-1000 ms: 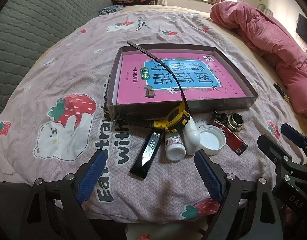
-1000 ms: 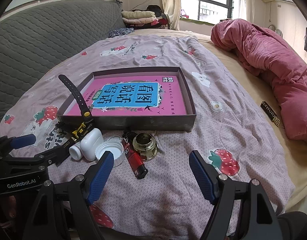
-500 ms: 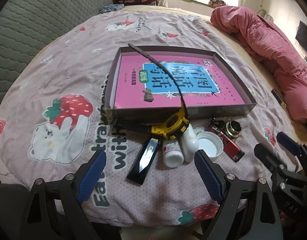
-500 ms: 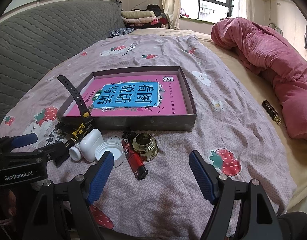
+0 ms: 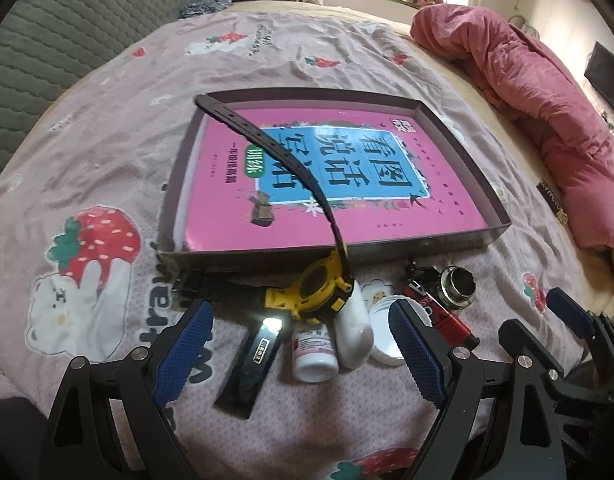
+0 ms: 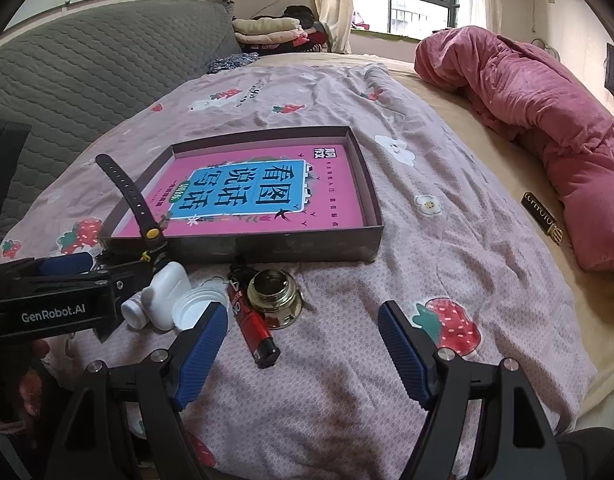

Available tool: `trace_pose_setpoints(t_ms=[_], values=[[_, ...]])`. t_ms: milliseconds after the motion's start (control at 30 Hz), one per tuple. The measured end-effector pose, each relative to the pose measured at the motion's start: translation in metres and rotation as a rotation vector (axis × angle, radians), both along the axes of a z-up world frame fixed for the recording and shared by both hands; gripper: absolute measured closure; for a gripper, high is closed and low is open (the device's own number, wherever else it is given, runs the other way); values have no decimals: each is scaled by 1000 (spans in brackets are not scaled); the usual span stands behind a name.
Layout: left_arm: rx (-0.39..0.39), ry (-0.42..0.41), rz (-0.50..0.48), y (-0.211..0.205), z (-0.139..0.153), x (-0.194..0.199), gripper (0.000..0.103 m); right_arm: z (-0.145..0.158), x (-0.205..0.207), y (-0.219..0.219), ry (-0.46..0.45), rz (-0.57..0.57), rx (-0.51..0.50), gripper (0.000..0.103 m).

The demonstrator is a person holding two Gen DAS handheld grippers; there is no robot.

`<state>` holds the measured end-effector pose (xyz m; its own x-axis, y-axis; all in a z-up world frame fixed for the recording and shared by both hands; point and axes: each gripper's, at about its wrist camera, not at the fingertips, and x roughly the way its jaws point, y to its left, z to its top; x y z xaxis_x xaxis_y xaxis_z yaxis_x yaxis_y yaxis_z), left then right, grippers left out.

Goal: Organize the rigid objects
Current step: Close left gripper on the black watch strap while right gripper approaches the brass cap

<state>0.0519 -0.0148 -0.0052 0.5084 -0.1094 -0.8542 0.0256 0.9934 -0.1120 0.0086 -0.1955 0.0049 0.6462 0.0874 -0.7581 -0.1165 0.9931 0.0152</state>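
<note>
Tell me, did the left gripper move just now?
Yes. Seen from the right wrist, the left gripper has slid forward, closer to the box's front wall.

"GenRobot.AI" reads white along the black body of the left gripper [image 6: 87, 276], big upside-down Chinese characters "看图说话" fill the blue panel of the pink book [image 6: 247, 196] in the box, and the bedspread [image 5: 175, 308] shows partial black lettering.

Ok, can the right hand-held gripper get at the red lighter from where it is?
Probably yes: the right hand-held gripper is open, the red lighter lies just ahead with nothing over it, though the brass cap crowds one side.
</note>
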Motion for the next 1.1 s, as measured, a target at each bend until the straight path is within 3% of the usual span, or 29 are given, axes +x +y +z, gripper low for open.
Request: trace_pose_setpoints(t_ms=[167, 400, 533, 700, 767, 1100], values=[[-5, 25, -13, -5, -6, 7, 35, -4, 5, -1, 6, -1, -5, 26], [4, 38, -25, -12, -12, 18, 47, -7, 8, 1, 5, 7, -22, 26], [-23, 47, -38, -17, -13, 22, 64, -10, 12, 1, 11, 5, -24, 26], [-36, 53, -16, -17, -16, 30, 65, -14, 15, 0, 20, 1, -25, 26], [-51, 48, -6, -15, -16, 32, 74, -16, 17, -2, 25, -3, -23, 26], [-127, 36, 4, -6, -19, 34, 75, -27, 28, -5, 54, -2, -28, 26]])
